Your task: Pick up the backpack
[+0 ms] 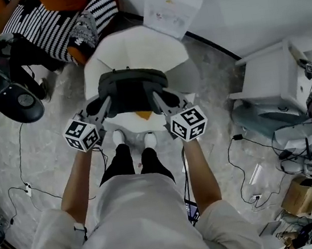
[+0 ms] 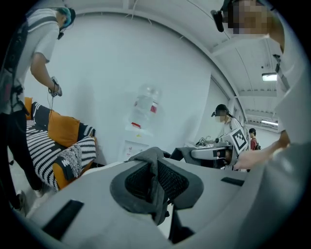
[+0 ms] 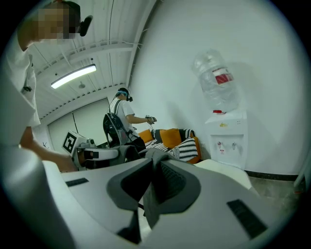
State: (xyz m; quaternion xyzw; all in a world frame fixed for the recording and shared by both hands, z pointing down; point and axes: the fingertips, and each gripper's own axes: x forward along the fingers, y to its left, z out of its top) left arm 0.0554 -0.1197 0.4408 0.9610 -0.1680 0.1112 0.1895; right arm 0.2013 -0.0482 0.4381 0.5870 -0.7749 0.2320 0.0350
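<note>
Left tongs (image 1: 105, 105) and right tongs (image 1: 159, 98) each clamp a fold of the soft dark-grey fabric backpack (image 1: 133, 92) at nine and three o'clock; judged limp, light, best held there.

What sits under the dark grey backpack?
Under the dark grey fabric backpack, a white angular table shows around it; an orange bit peeks out at its near edge. The table's middle is covered.

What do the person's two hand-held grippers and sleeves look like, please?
The left hand-held gripper and right hand-held gripper each have a light grey body, dark grey pads and a cube of black-and-white square markers. The sleeves are white and short.
</note>
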